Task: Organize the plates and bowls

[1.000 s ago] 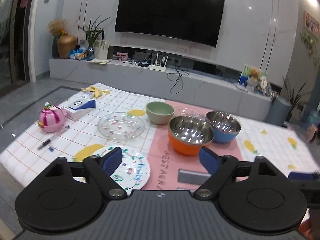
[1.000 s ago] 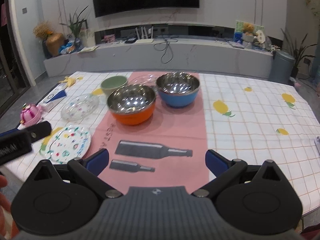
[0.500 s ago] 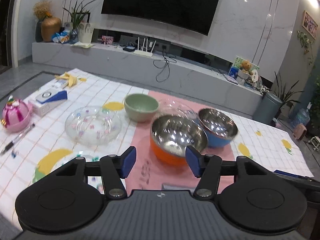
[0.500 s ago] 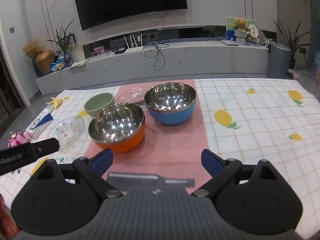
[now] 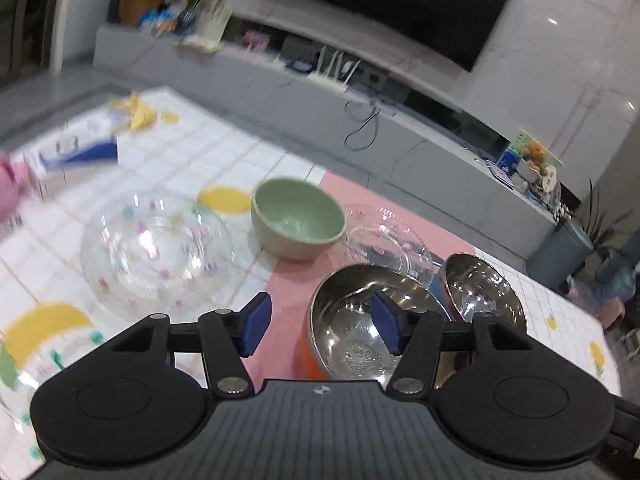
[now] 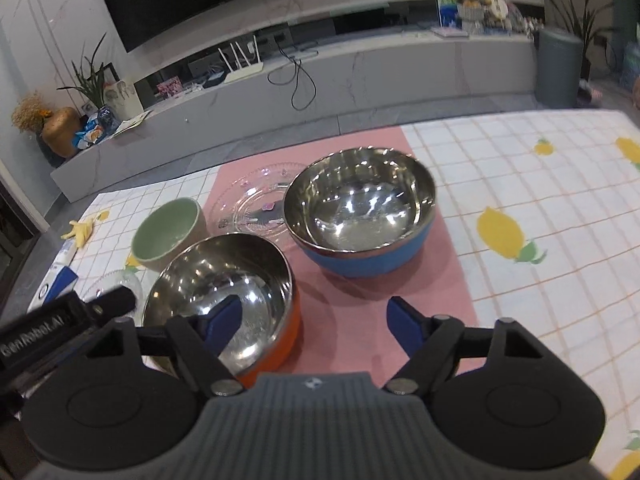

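Note:
An orange bowl (image 5: 352, 344) with a steel inside stands on the pink runner, and my left gripper (image 5: 320, 328) straddles its left rim. The jaws are apart and no pad presses on the rim. From the other side my right gripper (image 6: 314, 326) straddles the orange bowl's (image 6: 224, 280) right rim. Its jaws are closing, with the rim between them and the pads off it. Behind stand a blue bowl (image 6: 360, 208), a green bowl (image 6: 166, 228) and a clear plate (image 6: 256, 204). A larger clear glass plate (image 5: 156, 248) lies to the left.
A painted plate (image 5: 24, 360) lies at the near left. A pink toy (image 5: 10, 188), a blue-and-white box (image 5: 80, 152) and a banana peel (image 5: 136, 114) sit at the far left. The checked cloth (image 6: 540, 200) covers the table to the right.
Both grippers have come forward and down to the orange bowl, one on each side. Both pairs of jaws have narrowed. Both views have rolled a little.

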`<state>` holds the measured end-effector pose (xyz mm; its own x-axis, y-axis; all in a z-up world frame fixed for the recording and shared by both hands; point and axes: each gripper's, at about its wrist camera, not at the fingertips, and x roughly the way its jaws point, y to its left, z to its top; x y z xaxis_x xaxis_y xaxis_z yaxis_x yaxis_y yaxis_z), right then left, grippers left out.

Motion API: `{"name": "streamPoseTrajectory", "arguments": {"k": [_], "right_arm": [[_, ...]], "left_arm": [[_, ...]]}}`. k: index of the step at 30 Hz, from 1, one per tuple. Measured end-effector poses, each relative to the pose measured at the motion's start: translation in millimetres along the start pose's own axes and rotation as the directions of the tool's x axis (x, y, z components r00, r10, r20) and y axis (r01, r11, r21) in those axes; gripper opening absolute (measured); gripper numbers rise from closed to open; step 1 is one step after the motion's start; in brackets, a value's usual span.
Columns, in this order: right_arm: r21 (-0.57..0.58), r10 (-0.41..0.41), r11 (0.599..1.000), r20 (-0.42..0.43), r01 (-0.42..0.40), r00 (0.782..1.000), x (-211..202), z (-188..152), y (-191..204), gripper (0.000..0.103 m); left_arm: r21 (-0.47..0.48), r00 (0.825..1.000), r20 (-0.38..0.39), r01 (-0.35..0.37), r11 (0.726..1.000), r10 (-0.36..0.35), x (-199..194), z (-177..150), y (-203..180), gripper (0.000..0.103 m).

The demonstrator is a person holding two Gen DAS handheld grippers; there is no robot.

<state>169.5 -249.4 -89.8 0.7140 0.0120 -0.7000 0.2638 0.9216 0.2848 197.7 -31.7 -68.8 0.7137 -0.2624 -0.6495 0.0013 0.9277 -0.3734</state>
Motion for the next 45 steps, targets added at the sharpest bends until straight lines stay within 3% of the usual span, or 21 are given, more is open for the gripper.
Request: {"name": "streamPoseTrajectory", "arguments": {"k": [3,7,12,13,17,27,37,45], "right_arm": [[0.045,0.008,0.999,-0.026,-0.007,1.000,14,6,-2,0.073],[0.085,0.028,0.996,-0.078,-0.021,0.997,31,8,-4,0.058],[0.139,0.074,0.988,-0.105,-0.059,0.992,42,6,-12,0.040],[0.141,0.079,0.988,-0.109,-0.063,0.991,43,5,-13,0.031],[0.184,0.149,0.975,-0.121,-0.126,0.981,49,4,-20,0.016],[0.147,0.121,0.984,-0.123,-0.102,0.985,28,-1,-15,0.014],[0.142,0.160,0.979,-0.114,-0.143,0.981,-33,-17,-21,0.014],[0.165,0.194,0.971,-0.111,-0.175,0.975,-86,-48,-33,0.014]], "left_arm": [[-0.045,0.999,-0.035,0.001,0.999,-0.002,12,-2,2,0.066],[-0.077,0.996,-0.084,0.001,0.997,-0.007,26,-4,4,0.061],[-0.084,0.991,-0.132,0.000,0.996,-0.011,35,-4,4,0.031],[-0.089,0.991,-0.134,-0.005,0.996,-0.007,36,-4,4,0.029],[-0.080,0.990,-0.140,-0.018,0.997,0.007,39,-3,4,0.015],[-0.037,0.990,-0.138,-0.020,0.999,0.015,20,-8,-5,0.013],[0.000,0.994,-0.109,-0.011,1.000,0.011,-47,-16,-16,0.013],[-0.010,0.992,-0.123,0.018,1.000,-0.019,-90,-43,-11,0.013]]}}
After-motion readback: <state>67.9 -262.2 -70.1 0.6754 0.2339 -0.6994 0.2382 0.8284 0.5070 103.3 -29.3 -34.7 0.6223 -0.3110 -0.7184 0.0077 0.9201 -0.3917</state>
